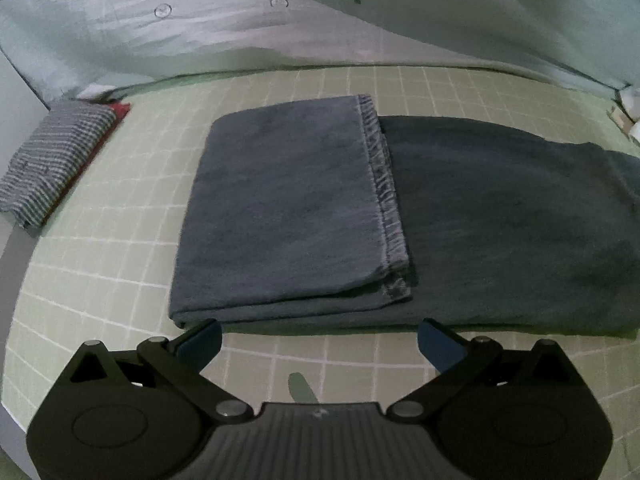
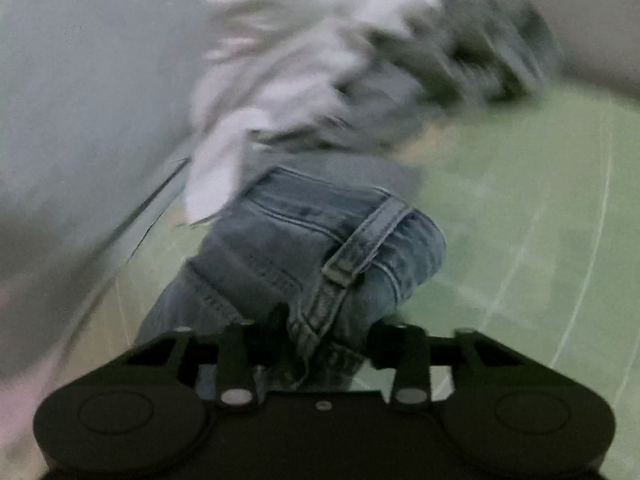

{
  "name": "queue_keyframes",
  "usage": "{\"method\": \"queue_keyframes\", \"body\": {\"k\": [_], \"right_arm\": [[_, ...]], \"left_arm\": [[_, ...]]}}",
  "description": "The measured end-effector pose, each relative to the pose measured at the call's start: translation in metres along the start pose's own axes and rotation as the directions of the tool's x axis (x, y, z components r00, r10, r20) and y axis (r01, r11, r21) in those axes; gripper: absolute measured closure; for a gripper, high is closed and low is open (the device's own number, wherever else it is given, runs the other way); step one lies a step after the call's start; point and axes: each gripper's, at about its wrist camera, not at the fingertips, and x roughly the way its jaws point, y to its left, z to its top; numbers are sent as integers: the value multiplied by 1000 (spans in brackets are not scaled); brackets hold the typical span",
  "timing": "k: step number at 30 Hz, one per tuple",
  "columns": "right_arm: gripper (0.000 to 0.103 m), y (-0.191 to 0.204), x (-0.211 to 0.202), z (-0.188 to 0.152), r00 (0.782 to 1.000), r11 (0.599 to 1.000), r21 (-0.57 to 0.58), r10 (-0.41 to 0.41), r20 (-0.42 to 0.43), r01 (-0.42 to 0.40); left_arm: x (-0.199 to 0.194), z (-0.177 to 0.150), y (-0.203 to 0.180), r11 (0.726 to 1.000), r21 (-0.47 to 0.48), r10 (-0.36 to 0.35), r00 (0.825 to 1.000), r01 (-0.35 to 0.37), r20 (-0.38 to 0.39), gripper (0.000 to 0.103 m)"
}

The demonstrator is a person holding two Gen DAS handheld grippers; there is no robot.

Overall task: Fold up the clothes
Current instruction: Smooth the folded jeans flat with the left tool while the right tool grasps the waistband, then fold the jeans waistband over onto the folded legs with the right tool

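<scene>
A pale green mat [image 1: 120, 264] ruled with a white grid covers the work surface, and a light sheet [image 1: 224, 28] printed with small orange carrots hangs behind it. A flat red-edged object [image 1: 94, 150] lies at the mat's far left corner (mostly covered, so its kind cannot be told). At the far right edge sit small white items [image 1: 628, 114], too blurred to identify.
</scene>
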Motion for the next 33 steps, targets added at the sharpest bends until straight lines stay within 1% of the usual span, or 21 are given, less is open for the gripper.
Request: {"method": "queue_keyframes", "body": {"k": [1, 4, 6, 8, 10, 12, 15, 16, 18, 20, 22, 23, 25, 26, 27, 28, 29, 30, 31, 32, 33], "right_arm": [[77, 14, -7, -1, 999, 994, -102, -22, 28, 24], [82, 49, -27, -7, 991, 950, -303, -41, 128, 79], [82, 73, -41, -11, 980, 899, -420, -41, 196, 122], [82, 96, -54, -16, 964, 833, -527, -31, 263, 170], [82, 120, -69, -22, 949, 777, -599, 9, 315, 192], [82, 146, -81, -33, 933, 723, -661, 68, 354, 199], [82, 184, -103, -61, 913, 653, -738, 179, 368, 170], [82, 195, -109, -70, 908, 634, -758, 211, 361, 154], [82, 217, -121, -96, 906, 595, -799, 285, 313, 89], [83, 234, -130, -122, 909, 562, -827, 341, 239, 7], [83, 249, -134, -153, 911, 520, -850, 386, 147, -84], [83, 254, -134, -173, 911, 486, -864, 404, 86, -134], [82, 260, -121, -215, 921, 375, -906, 388, -41, -199], [81, 260, -113, -238, 933, 309, -931, 352, -78, -195], [79, 257, -109, -258, 941, 246, -957, 332, -67, -155], [76, 255, -110, -264, 942, 213, -968, 331, -53, -129], [75, 253, -113, -266, 942, 190, -976, 334, -42, -111], [72, 252, -115, -267, 941, 166, -982, 337, -31, -92], [67, 252, -115, -262, 944, 182, -978, 327, -41, -105], [63, 252, -114, -255, 948, 209, -969, 313, -57, -127], [50, 253, -114, -248, 951, 237, -960, 299, -74, -149]], "left_arm": [[0, -1, 1, 1000, -1, 0, 1000, 0, 1, 0], [2, -1, 8, 1000, -19, -15, 1000, 15, 2, 0], [3, -2, 13, 999, -37, -30, 1000, 30, 2, 0], [3, -2, 20, 998, -53, -39, 999, 39, 10, 0], [3, -2, 27, 997, -67, -44, 999, 45, 16, 0], [4, -3, 35, 995, -84, -49, 999, 50, 18, 0], [6, -5, 47, 993, -106, -53, 998, 54, 17, 0], [6, -5, 50, 992, -113, -54, 998, 55, 17, 0], [6, -6, 57, 991, -121, -53, 998, 55, 20, 0], [6, -6, 63, 990, -127, -52, 998, 55, 25, 0], [5, -7, 70, 990, -131, -50, 998, 54, 31, 0], [4, -7, 73, 990, -134, -49, 998, 53, 33, 0], [4, -8, 79, 989, -140, -47, 998, 52, 37, 0], [3, -9, 81, 988, -143, -46, 998, 51, 39, 0], [3, -9, 84, 988, -146, -45, 998, 51, 41, 0], [2, -9, 87, 988, -148, -45, 998, 51, 45, 0], [2, -8, 88, 987, -151, -47, 998, 54, 46, 0], [3, -8, 89, 987, -153, -50, 998, 57, 48, 0], [4, -8, 91, 986, -156, -53, 997, 60, 49, 0], [7, -6, 91, 985, -161, -59, 997, 65, 43, 0], [9, -5, 92, 984, -166, -65, 997, 70, 36, 0]]}}
